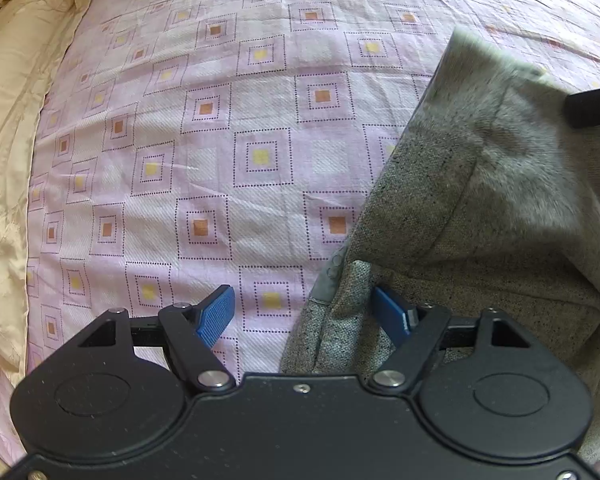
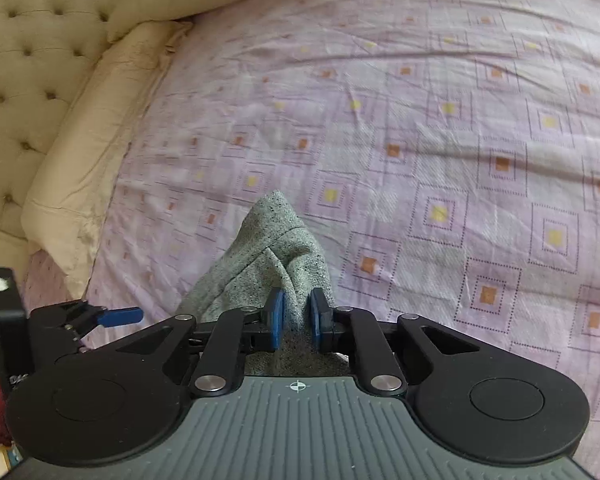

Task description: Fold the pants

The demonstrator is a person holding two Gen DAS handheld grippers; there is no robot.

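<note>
Grey speckled knit pants point(image 1: 480, 208) lie bunched at the right of a bed covered by a pink sheet with dotted squares point(image 1: 260, 100). The left tool point(image 1: 304, 316) stands wide, one blue pad against the fabric. The right tool point(image 2: 296, 320) pinches a raised fold of the pants. Cream pillows point(image 2: 92, 152) and a tufted cream headboard point(image 2: 24, 60) fill the upper left.

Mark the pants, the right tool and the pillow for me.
pants point(image 2: 260, 248), right wrist view, on the raised grey fold.
right tool point(image 2: 297, 316), right wrist view, between its blue pads.
pillow point(image 2: 96, 136), right wrist view, on its cream top.
</note>
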